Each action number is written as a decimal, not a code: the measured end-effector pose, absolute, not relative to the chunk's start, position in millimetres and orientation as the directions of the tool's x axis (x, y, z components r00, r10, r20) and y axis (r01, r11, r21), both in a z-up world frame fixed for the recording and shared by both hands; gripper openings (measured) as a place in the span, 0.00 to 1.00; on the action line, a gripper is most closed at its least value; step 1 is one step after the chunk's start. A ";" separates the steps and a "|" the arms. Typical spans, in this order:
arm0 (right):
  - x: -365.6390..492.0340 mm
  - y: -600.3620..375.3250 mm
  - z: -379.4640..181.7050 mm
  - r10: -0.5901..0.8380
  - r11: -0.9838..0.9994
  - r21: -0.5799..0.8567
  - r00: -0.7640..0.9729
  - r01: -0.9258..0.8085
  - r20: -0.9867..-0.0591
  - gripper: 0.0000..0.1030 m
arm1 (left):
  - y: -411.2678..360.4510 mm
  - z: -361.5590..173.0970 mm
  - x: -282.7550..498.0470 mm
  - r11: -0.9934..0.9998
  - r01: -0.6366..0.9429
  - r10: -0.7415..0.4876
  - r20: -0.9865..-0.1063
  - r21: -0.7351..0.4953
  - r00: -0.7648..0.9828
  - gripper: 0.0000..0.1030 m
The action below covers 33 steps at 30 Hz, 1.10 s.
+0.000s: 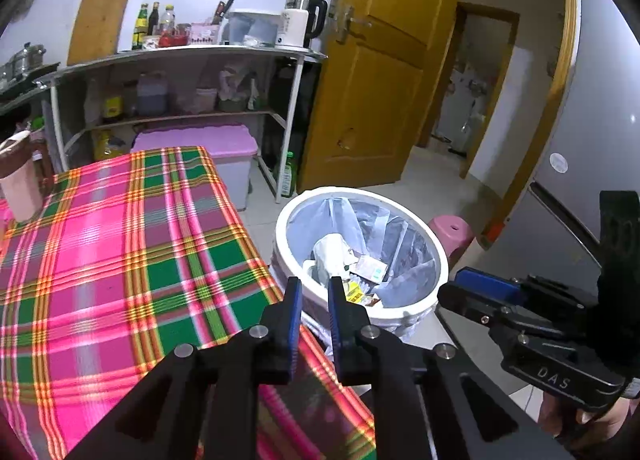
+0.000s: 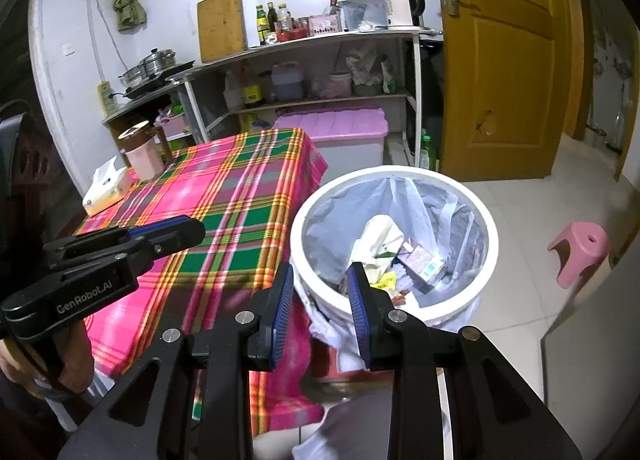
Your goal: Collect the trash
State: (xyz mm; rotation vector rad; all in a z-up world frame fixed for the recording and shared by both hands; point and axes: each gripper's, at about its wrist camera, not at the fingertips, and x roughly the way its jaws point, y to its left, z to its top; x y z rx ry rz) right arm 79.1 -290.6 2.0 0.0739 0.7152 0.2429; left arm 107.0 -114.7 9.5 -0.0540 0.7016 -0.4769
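I have both tools released: the left gripper [image 1: 314,292] with a narrow gap between its ribbed blue pads, the right gripper [image 2: 320,280] wider, and nothing between either pair. Just ahead of and below both tips stands the round white plastic bin [image 2: 486,260] with its thin clear liner. The trash [image 2: 400,256], crumpled paper and small cartons, lies inside. The slick pink-and-green plaid tablecloth [image 1: 120,260] to my left looks cleared, I judge.
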 end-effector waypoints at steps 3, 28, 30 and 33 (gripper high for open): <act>70.5 -285.5 3.5 0.247 0.969 0.144 0.730 -0.202 -0.637 0.28 | -110.0 11.0 97.5 0.898 0.393 -0.429 -0.604 -0.200 0.672 0.12; 48.8 -277.0 7.3 0.251 0.967 0.131 0.734 -0.219 -0.631 0.28 | -100.8 8.6 71.4 0.918 0.356 -0.385 -0.607 -0.175 0.695 0.12; 50.4 -277.3 7.0 0.251 0.967 0.131 0.735 -0.218 -0.630 0.28 | -101.2 8.6 71.1 0.919 0.355 -0.382 -0.609 -0.172 0.695 0.12; 50.4 -277.3 6.9 0.251 0.967 0.131 0.735 -0.219 -0.630 0.28 | -100.6 8.5 71.1 0.920 0.353 -0.380 -0.610 -0.170 0.696 0.12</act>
